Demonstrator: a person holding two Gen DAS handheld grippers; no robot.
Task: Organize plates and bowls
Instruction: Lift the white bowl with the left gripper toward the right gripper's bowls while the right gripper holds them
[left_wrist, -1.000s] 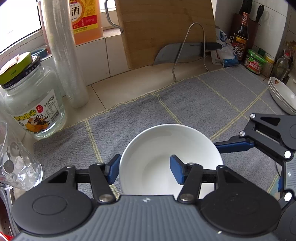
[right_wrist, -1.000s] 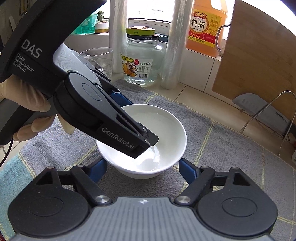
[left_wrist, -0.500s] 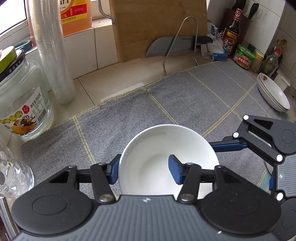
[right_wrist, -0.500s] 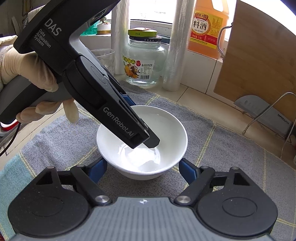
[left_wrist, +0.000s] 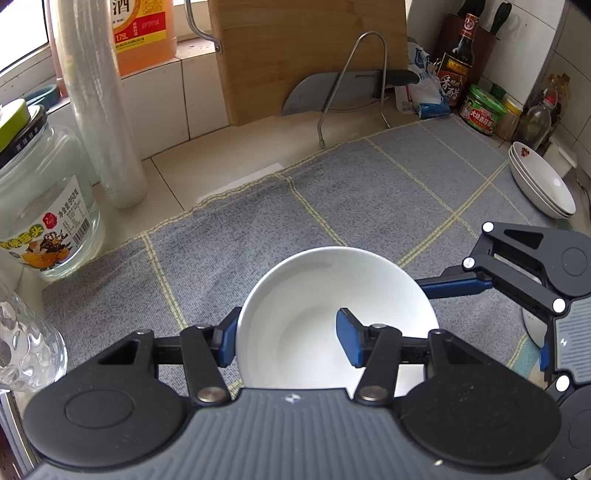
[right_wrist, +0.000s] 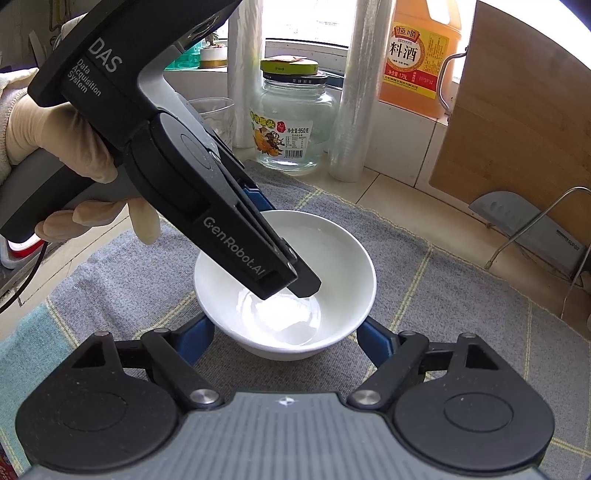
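Observation:
A white bowl (left_wrist: 332, 295) (right_wrist: 332, 258) sits on the grey mat (left_wrist: 351, 192). My left gripper (left_wrist: 288, 339) straddles the bowl's left wall, one blue pad outside and one inside; its jaws stand apart and I cannot tell whether they press the rim. In the right wrist view it reaches down into the bowl (right_wrist: 258, 254). My right gripper (right_wrist: 284, 338) is open, its pads on either side of the bowl's base, apart from it. A stack of white plates (left_wrist: 543, 181) lies at the mat's far right.
A glass jar (left_wrist: 40, 206) and a textured glass (left_wrist: 22, 343) stand at left, with a film roll (left_wrist: 103, 107). A cutting board (left_wrist: 306, 48), cleaver (left_wrist: 332, 92) and wire rack stand behind. Sauce bottles and jars (left_wrist: 480, 107) crowd the back right corner.
The left gripper has drawn back and tilted up with its jaws still astride the bowl's wall. The bowl stays on the mat. The right gripper has held still.

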